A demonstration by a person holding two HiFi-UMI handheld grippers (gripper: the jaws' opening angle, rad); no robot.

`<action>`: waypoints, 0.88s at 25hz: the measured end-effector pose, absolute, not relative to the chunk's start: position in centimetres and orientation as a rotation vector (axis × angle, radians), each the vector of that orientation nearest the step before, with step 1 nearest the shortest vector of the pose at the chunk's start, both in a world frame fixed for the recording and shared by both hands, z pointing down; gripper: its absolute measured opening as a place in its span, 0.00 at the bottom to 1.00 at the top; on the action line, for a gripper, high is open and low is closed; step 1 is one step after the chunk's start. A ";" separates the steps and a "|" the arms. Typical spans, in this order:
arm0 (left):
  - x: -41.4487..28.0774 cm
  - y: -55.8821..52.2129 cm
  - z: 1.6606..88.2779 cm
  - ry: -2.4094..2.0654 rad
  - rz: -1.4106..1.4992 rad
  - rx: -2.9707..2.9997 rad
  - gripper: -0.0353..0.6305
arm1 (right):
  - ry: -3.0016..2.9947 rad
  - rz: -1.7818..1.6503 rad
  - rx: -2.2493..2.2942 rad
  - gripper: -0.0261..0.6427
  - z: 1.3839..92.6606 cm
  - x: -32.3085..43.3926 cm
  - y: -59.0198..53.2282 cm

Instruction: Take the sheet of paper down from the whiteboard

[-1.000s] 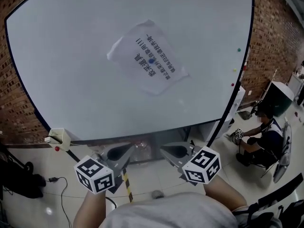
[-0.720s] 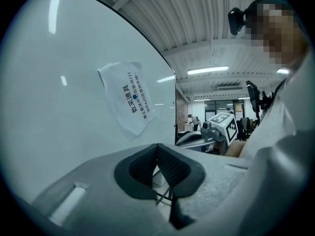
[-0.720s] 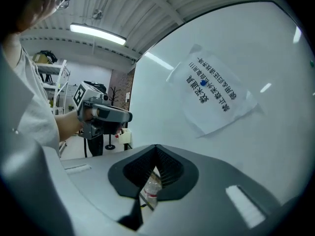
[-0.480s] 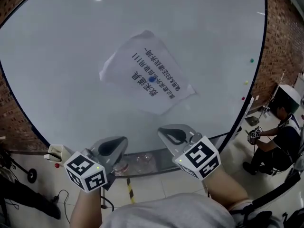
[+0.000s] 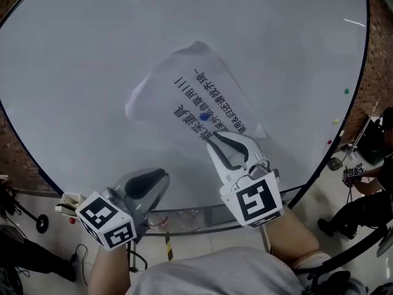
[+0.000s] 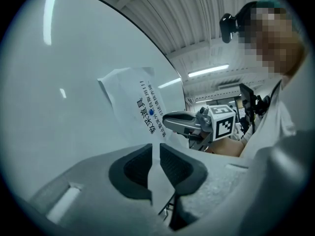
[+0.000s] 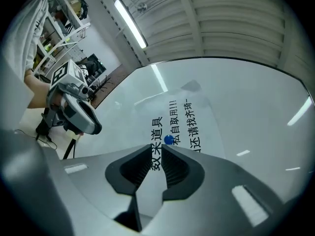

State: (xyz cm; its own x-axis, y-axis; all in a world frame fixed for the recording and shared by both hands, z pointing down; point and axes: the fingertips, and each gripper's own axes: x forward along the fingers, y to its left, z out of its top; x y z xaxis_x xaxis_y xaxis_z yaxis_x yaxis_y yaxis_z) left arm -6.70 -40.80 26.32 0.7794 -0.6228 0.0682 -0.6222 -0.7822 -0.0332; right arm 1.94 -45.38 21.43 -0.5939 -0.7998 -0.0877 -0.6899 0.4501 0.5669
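Two grippers close in on the board in the head view: the right gripper [image 5: 220, 141] sits just below the blue magnet [image 5: 203, 126] that pins the sheet of paper [image 5: 184, 97] askew on the whiteboard [image 5: 73, 72], and the left gripper [image 5: 156, 180] is well below and left of that magnet, off the paper. Left gripper view — its jaws have just been opening and stand slightly apart, nothing between them, the magnet ahead and above. Right gripper view — jaws likewise just opening, the gap empty and lined up just under the magnet; the reach is in hand, and next, I judge, one gripper must pluck the magnet while the other catches the sheet.
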 end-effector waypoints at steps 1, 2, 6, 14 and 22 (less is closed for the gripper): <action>-6.8 -41.1 26.0 1.034 -0.111 -2.947 0.12 | -2.505 -0.864 1.308 0.12 21.1 1.9 -45.8; -6.9 -41.4 25.7 1.038 -0.101 -2.936 0.13 | -2.492 -0.888 1.308 0.13 20.7 1.8 -46.1; -8.1 -42.4 24.0 1.086 -0.057 -2.877 0.20 | -2.397 -1.047 1.344 0.16 19.3 1.2 -46.9; -10.1 -44.9 20.8 1.099 -0.046 -2.797 0.25 | -2.297 -1.145 1.424 0.18 18.9 0.6 -48.2; -10.9 -46.8 18.9 1.127 0.008 -2.742 0.25 | -2.231 -1.198 1.436 0.17 18.8 0.5 -48.6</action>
State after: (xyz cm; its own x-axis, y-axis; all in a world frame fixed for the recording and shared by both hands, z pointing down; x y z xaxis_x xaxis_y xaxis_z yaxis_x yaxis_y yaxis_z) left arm -10.87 -46.80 18.88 0.7133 -0.6972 -0.0718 -0.6982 -0.6976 -0.1608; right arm 0.53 -48.63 18.81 -0.4931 -0.8403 -0.2253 -0.6519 0.1855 0.7352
